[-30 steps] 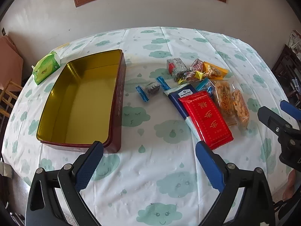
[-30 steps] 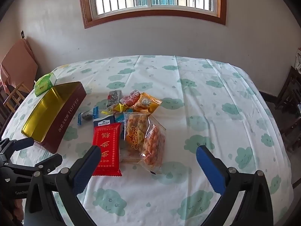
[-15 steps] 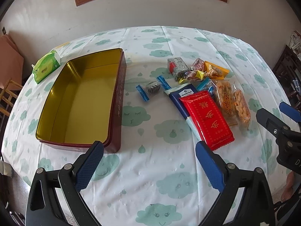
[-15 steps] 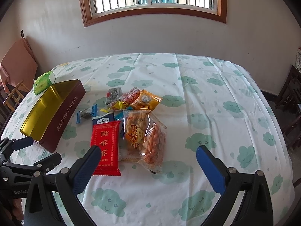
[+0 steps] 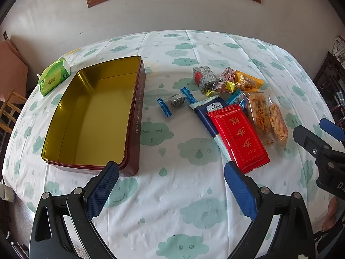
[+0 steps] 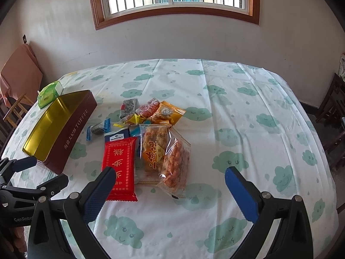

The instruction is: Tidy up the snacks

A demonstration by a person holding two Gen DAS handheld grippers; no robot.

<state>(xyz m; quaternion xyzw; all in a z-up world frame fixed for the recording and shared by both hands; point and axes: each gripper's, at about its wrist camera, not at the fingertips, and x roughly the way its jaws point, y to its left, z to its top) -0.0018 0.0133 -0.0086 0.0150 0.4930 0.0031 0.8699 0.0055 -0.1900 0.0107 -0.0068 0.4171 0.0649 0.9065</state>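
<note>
Meanwhile, little has been altered over the last second: both views are only drawn slightly back. Left gripper (image 5: 171, 191) and right gripper (image 6: 168, 191) are held wide open, empty. Snacks (image 6: 151, 142) are left piled beside the unfilled tin (image 5: 138, 116); nothing is packed yet.

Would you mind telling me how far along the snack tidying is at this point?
Nothing is packed yet: the tin shows only its bare gold inside. Neither gripper holds anything; the left gripper and right gripper are both open above the tablecloth. All the snacks are left on the cloth, among them the red pack, the clear bags and the blue-ended candy.
</note>
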